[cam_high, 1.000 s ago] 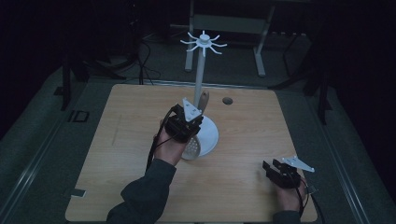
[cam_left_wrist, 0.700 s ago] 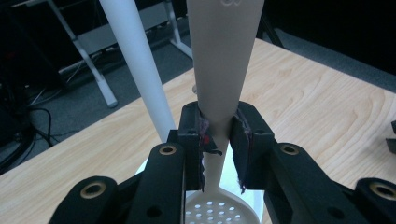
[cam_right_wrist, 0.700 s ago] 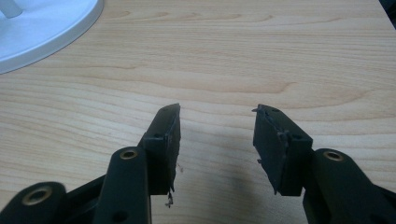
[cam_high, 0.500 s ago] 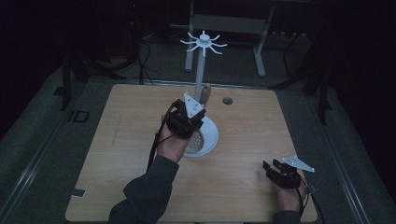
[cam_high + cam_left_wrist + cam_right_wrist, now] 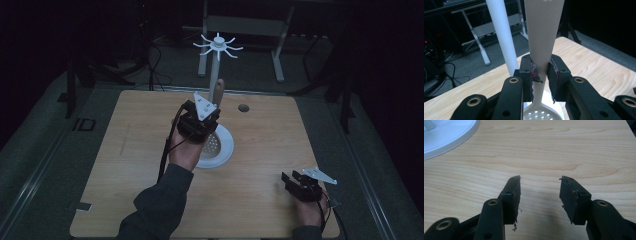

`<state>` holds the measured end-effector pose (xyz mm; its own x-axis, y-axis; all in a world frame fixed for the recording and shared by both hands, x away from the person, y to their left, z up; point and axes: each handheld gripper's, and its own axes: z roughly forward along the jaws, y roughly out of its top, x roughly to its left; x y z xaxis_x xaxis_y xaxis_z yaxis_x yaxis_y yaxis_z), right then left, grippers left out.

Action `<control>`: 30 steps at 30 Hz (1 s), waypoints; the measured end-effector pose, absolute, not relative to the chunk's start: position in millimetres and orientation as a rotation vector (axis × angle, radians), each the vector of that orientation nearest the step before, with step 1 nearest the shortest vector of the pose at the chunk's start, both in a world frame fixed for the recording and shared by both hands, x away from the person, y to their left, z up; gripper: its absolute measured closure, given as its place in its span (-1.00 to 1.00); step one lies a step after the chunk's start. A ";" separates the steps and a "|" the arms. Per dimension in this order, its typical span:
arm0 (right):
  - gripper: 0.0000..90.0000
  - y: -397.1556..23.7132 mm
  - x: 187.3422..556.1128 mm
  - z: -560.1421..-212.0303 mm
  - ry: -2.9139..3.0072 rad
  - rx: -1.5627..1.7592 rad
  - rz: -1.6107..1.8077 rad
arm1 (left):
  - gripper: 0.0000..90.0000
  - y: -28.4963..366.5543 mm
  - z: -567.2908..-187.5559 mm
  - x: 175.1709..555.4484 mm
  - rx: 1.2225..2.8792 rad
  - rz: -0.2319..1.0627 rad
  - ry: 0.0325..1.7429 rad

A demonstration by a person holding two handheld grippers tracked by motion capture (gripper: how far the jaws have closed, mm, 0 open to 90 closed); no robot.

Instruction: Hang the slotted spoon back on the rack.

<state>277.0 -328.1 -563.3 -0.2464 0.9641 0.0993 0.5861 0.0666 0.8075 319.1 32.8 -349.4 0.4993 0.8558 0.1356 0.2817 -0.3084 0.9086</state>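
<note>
One skimmer (image 5: 541, 37), one stand (image 5: 218, 47), two grippers (image 5: 199, 125) (image 5: 300, 186)

Your left gripper (image 5: 200, 122) is black, topped by a grey three-cornered plate, with a black cable trailing down past your dark grey sleeve (image 5: 160, 205). Its jaws carry brass-ringed screw holes and worn, frayed pads (image 5: 533, 72) with a red speck. Your right gripper (image 5: 302, 185) is the same black build, with its own grey plate, cable and ragged-edged pads (image 5: 515, 192).
</note>
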 end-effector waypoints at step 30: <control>0.13 -328.6 277.2 -563.2 1.877 1.537 1.059 | 0.66 27.7 -329.7 318.5 1.745 0.911 0.994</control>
